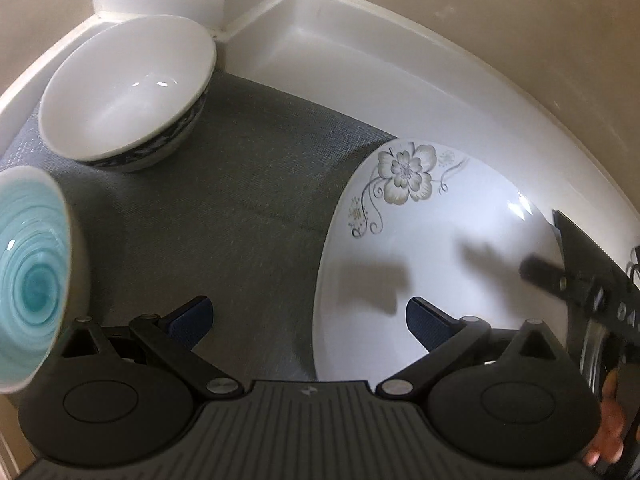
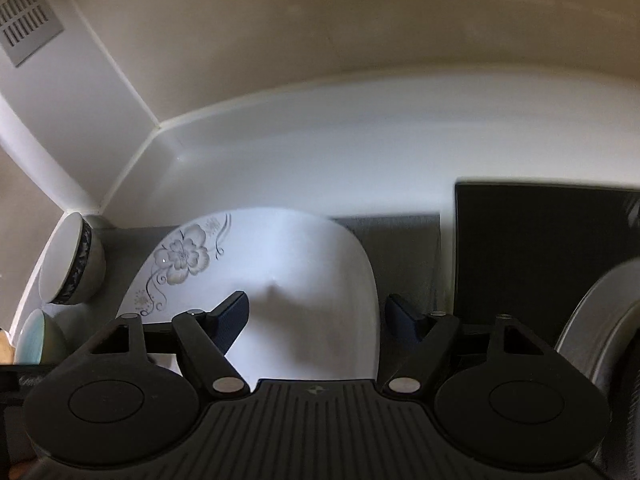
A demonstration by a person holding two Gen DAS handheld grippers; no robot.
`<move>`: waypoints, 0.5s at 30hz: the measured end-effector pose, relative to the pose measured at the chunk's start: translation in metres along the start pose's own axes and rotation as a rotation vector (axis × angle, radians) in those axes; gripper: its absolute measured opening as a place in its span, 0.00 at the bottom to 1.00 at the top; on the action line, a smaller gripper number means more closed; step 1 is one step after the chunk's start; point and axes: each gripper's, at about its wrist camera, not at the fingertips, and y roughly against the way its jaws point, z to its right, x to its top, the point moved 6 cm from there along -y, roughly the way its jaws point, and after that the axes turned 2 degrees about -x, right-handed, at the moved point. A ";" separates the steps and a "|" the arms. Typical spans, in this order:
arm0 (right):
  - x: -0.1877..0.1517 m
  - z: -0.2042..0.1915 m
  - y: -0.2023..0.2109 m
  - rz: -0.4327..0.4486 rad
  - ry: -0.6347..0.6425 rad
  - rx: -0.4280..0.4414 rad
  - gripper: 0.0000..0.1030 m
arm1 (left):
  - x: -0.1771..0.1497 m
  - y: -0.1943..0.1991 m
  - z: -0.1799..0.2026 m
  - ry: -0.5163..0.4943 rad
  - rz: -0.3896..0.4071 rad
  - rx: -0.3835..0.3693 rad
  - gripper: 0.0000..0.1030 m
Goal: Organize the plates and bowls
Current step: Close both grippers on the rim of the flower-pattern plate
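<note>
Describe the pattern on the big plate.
The plate is white with a grey flower and curling tendrils near its rim, clearest in the left wrist view.

A grey woven mat point(image 1: 248, 208) covers the white counter point(image 1: 360, 64), reaching almost to the raised white rim at the back. A dark rectangular mat point(image 2: 536, 256) lies just beside it on the right, their edges close together. Cream walls point(image 2: 320, 24) meet in a corner, where a grey slotted vent grille point(image 2: 26, 12) is set high on the left.

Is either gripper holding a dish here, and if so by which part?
Nothing is held. Left gripper and right gripper are both open above the floral plate, with nothing between their fingers.
</note>
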 end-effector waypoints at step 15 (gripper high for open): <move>-0.022 0.007 0.005 -0.005 -0.073 0.104 0.73 | 0.020 -0.014 0.016 -0.092 0.045 -0.006 1.00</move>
